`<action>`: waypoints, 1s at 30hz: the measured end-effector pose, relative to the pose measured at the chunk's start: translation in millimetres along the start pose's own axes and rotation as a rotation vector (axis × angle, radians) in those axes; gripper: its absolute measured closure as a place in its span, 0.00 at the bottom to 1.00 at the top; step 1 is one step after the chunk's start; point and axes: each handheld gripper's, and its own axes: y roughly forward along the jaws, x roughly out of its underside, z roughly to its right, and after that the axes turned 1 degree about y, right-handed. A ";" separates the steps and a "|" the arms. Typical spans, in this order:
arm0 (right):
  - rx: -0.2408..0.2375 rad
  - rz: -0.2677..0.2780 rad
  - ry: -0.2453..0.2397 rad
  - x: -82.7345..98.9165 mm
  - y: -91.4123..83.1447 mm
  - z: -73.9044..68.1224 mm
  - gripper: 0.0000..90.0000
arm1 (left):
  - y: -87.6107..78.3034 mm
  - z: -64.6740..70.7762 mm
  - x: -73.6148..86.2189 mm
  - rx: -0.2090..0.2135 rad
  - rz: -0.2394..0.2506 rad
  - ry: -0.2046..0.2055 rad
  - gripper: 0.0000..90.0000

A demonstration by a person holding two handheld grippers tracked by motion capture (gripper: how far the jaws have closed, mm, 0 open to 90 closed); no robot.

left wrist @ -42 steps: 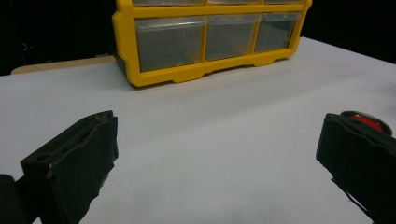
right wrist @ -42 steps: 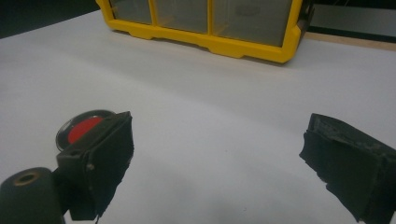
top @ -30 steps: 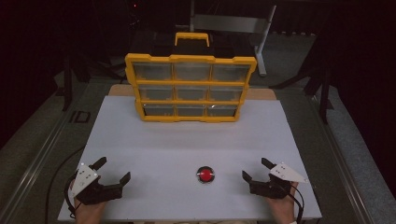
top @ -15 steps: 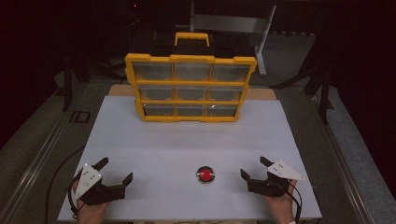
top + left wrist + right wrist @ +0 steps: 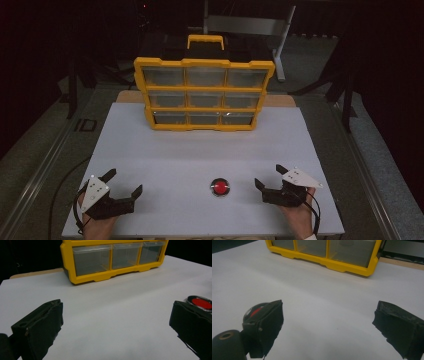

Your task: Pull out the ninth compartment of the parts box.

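We hold the left gripper [image 5: 122,182] low over the white table [image 5: 200,150], its jaws spread wide and grasping nothing. Our right gripper [image 5: 269,176] is likewise released, jaws apart and empty. The red button [image 5: 220,187] lies on the table between them, nearer the right gripper and touching neither. The yellow drawer box [image 5: 204,93] stands well beyond the button, at the table's far side.

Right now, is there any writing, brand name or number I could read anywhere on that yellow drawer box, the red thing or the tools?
None readable: the yellow drawer box, the red button, the left gripper and the right gripper bear no legible text.
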 end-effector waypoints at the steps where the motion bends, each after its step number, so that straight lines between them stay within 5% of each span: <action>1: 0.001 -0.004 -0.005 -2.0 1.1 -0.7 0.10 | 0.0 0.0 0.0 -0.001 0.000 0.000 0.00; 30: -0.005 -0.050 -0.027 -29.1 19.8 -8.2 0.10 | 0.9 0.9 0.3 -0.008 -0.005 0.008 0.00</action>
